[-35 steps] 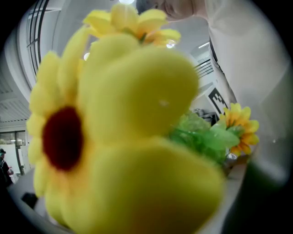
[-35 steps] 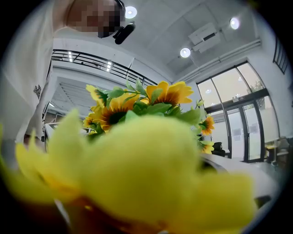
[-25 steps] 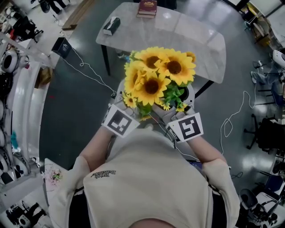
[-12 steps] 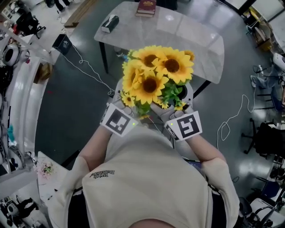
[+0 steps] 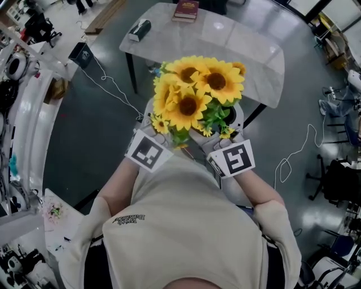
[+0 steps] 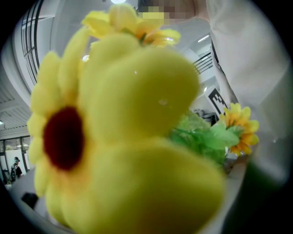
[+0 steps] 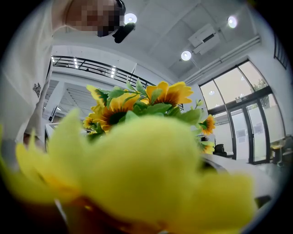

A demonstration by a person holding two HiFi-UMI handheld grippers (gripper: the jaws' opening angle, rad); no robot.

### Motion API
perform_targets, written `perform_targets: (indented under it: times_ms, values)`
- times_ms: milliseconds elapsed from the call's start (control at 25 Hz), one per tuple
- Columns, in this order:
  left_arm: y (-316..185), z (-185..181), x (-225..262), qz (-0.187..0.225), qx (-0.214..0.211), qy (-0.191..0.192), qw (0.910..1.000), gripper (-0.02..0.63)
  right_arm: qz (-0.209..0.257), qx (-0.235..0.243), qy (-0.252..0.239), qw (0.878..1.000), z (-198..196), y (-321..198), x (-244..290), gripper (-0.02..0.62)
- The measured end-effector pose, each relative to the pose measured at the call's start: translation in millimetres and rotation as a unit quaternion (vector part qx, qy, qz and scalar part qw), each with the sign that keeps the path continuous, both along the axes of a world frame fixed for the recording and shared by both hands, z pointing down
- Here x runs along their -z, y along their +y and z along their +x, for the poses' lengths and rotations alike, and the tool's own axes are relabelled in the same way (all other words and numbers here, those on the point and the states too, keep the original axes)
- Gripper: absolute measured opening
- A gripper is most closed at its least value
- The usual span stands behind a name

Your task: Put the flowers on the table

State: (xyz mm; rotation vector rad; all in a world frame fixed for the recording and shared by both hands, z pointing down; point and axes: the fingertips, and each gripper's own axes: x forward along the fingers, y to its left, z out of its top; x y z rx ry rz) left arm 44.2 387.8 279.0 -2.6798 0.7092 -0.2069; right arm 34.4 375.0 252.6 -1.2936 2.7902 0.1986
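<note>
The jaws of the left gripper [image 5: 150, 149] cannot be made out: its own view is filled by blurred yellow petals pressed close to the lens. The same holds for the right gripper [image 5: 230, 156], whose view is blocked low down by a blurred yellow bloom, so neither grip can be judged. Both grippers are tucked under the bunch of yellow, dark-centred sunflowers with green leaves [image 5: 194, 90], one at each side. The rim of a round white pot [image 5: 236, 117] is seen below the blooms at the right. The bunch is held up in front of the person's beige shirt [image 5: 192, 226], above the grey floor [image 5: 96, 135] and just short of the pale, round-cornered table [image 5: 248, 53]. At the table's far edge a dark red book [image 5: 186, 9] is laid, and a dark oblong box [image 5: 139, 30] near its left corner.
</note>
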Motion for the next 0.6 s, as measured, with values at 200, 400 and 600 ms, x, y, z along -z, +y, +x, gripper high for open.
perform_targets:
  times_ms: [200,400,600]
  values:
    - [-3.4,0.0,-6.2,0.007,-0.011,-0.007,0.9999,0.462,0.004,-0.012,-0.004,1.000,0.7,-3.5,-6.5,0.540]
    - [-6.0,1.2,-8.9,0.011,-0.012,-0.003,0.9999,0.462,0.009,-0.013,0.000,1.000,2.0,-5.7,-8.9,0.540]
    - [-6.1,2.3,-8.3,0.013,-0.012,0.001,0.9999,0.462,0.010,-0.011,0.000,1.000,2.6,-5.9,-8.8,0.540]
